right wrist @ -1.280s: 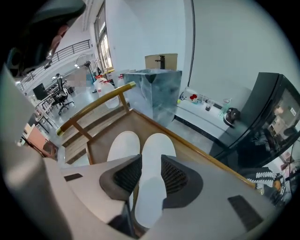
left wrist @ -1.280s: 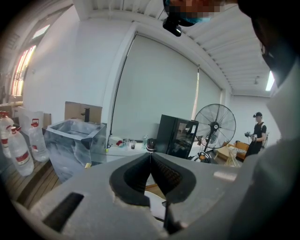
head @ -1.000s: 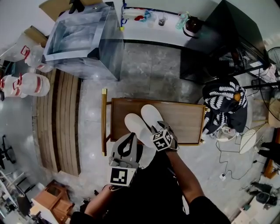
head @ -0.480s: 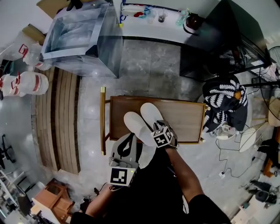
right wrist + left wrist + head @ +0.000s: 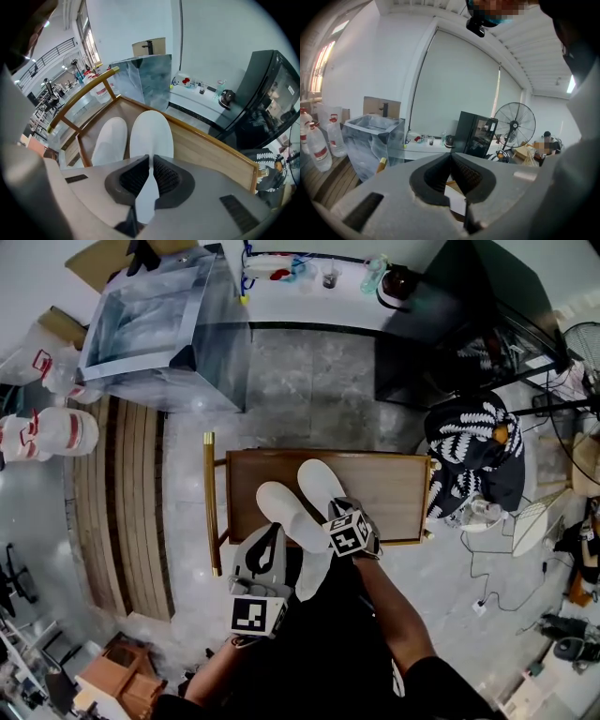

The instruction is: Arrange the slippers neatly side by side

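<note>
Two white slippers with smooth, soft-looking rounded toes lie on a brown wooden table (image 5: 394,488) with a raised rim, centre of the head view. The right gripper (image 5: 151,159) has just been closing, and its ribbed black pads now pinch the heel edge of the pinched slipper (image 5: 151,133). The grey jaws hide the heel itself. The second slipper (image 5: 110,140) lies just beside it, frame left, angled a bit. The left gripper (image 5: 451,155) has its jaw tips together with nothing clamped. There's a white patch behind them, can't tell what. Bare wood stays open to the slippers' right.
</note>
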Demonstrator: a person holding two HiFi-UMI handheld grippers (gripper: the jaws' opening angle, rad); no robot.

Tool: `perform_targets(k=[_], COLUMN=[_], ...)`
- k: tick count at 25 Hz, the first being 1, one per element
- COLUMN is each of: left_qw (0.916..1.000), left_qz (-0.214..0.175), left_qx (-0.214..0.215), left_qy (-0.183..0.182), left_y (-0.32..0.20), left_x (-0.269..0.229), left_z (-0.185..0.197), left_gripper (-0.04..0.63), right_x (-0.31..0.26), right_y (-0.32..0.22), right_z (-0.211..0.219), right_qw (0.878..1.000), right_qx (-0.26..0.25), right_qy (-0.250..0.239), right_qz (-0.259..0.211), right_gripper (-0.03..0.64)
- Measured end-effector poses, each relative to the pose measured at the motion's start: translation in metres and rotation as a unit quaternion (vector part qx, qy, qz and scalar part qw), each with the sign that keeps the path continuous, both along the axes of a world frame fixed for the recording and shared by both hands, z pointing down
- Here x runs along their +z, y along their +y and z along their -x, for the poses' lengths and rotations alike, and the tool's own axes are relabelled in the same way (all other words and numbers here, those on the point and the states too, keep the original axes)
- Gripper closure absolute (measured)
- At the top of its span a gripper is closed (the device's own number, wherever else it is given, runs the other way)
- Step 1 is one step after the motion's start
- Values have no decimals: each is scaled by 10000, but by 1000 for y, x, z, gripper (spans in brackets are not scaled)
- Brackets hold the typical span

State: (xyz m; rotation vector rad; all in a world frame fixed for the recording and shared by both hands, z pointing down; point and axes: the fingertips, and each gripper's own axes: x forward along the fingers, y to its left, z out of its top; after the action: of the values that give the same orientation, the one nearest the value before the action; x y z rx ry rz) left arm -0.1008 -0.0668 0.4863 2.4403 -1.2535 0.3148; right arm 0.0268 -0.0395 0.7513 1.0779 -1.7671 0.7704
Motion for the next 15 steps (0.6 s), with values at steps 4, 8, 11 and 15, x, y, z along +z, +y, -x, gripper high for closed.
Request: perform_targets(k=[4, 8, 11, 15], left_qw=[10000, 9999, 9996, 9990], left_qz=[40, -50, -119, -154], left_qx=[16, 135, 267, 416], left_qy=[-4, 22, 14, 61], left_y=[1, 0, -1, 0], left_x=[-1, -8, -10, -16], left_z=[-11, -26, -39, -60], left_gripper=[578, 578, 578, 578], right_x=[-12, -25, -33, -43], right_y=[1, 1, 4, 11], right_z=[-11, -23, -33, -50], right_qw=[9998, 9990, 9981, 9955], right_qx=[189, 388, 542, 848], right_qy=[-78, -160, -231, -330], right_qz=[-73, -150, -204, -246], right_gripper=[586, 586, 586, 588])
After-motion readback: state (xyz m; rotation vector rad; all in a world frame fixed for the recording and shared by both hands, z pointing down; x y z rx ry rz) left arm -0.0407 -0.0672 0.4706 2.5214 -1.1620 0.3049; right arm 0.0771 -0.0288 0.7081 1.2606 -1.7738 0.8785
